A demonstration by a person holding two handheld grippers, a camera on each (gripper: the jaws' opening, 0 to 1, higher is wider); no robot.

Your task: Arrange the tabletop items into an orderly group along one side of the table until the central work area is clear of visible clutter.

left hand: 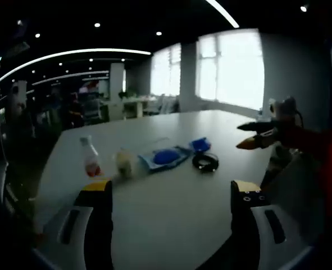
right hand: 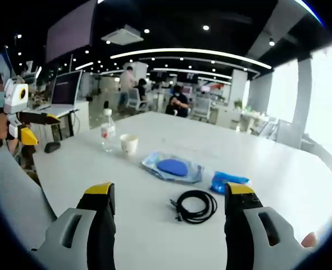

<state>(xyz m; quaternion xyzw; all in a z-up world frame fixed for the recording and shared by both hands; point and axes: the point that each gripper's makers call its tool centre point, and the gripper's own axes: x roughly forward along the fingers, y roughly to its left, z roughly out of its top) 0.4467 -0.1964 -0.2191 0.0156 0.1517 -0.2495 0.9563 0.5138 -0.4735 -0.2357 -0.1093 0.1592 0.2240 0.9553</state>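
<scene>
While both tools are hovering above the white tabletop point(right hand: 278, 169), nothing is being gripped yet. The right tool point(right hand: 168, 197) is standing with its jaws wide apart and empty, just before the coiled black cable point(right hand: 195, 203). The left tool point(left hand: 171, 194) is also spread open and holding nothing, well apart from the items.

The items are lying loosely in the middle of the tabletop: one plastic bottle point(right hand: 107, 130), one paper cup point(right hand: 128, 144), one clear bag with a blue pad inside point(right hand: 173, 167), one small blue packet point(right hand: 229, 181) and one cable. That is making five things.

I am judging that the cable is the nearest first pick. To do it well, the right tool should be closing over several loops together, so the coil is not unrolling while it is being carried to one side.
</scene>
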